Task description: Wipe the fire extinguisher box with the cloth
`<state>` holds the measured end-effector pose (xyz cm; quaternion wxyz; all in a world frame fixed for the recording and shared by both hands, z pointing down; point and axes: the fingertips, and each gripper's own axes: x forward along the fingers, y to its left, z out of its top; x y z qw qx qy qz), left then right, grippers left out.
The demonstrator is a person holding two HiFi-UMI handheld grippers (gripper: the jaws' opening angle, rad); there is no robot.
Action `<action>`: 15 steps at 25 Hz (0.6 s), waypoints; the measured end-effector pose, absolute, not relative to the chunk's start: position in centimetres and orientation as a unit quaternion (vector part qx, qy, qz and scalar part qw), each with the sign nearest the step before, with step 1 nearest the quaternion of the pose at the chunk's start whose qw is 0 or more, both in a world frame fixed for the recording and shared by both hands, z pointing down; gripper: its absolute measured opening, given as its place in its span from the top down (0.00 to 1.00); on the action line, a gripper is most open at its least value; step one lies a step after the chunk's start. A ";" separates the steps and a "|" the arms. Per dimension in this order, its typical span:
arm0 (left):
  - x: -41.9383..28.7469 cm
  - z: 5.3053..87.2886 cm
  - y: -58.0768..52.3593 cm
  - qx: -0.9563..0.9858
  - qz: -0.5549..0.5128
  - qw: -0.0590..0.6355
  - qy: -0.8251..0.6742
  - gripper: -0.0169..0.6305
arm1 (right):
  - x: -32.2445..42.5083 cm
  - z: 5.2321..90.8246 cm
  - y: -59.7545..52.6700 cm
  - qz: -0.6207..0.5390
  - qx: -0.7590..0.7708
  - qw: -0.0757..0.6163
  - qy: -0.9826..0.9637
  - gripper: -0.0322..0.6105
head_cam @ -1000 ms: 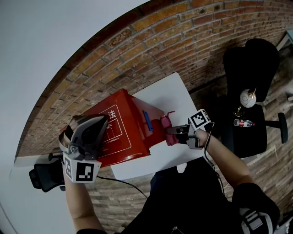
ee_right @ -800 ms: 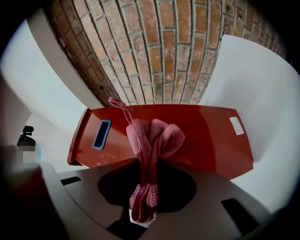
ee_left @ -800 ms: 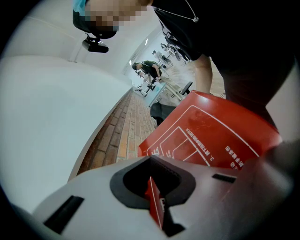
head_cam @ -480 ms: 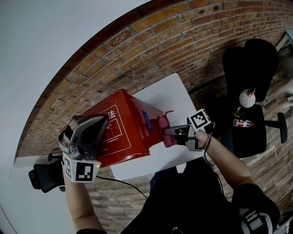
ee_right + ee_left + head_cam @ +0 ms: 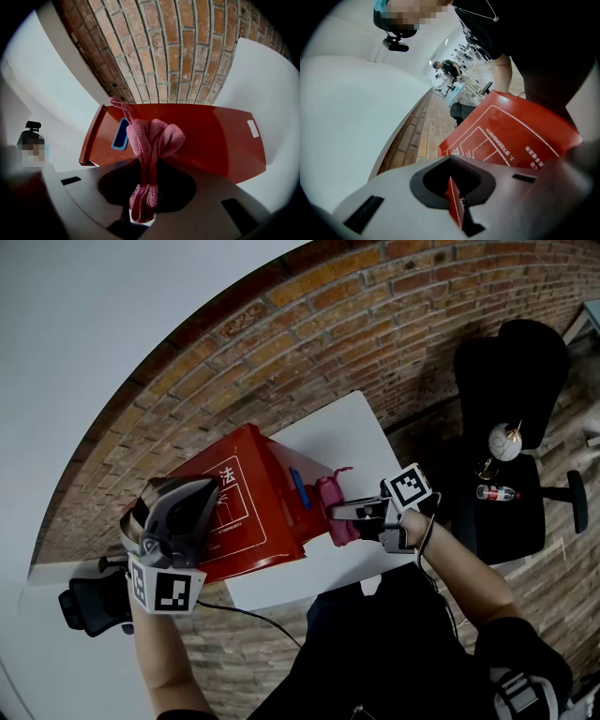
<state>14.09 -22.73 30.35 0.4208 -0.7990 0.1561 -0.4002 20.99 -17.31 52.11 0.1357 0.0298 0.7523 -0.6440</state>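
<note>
While left tool (image 5: 453, 202) clamps box (image 5: 251, 486) edge | right tool (image 5: 143, 208) pinches cloth (image 5: 152, 139) at box side

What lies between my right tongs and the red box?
Only the pink cloth, pinched in the right tongs and bunched at the red box's side near its blue handle. The right gripper view shows it best.

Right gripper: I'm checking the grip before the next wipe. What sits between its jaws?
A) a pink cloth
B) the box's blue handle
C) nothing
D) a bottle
A: in its own view the right gripper is shut on the bunched cloth, which stands in front of the red box.
</note>
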 end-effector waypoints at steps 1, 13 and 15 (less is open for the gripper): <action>14.1 30.3 -22.7 -0.799 -0.400 0.421 0.156 0.93 | 21.0 51.8 -17.3 -0.644 0.032 0.138 0.752 0.79; 14.1 30.3 -22.7 -0.799 -0.400 0.421 0.157 0.93 | 21.1 49.3 -17.1 -0.633 0.045 0.153 0.758 0.79; 14.1 30.3 -22.7 -0.799 -0.401 0.420 0.158 0.93 | 21.1 48.8 -17.1 -0.632 0.047 0.154 0.758 0.79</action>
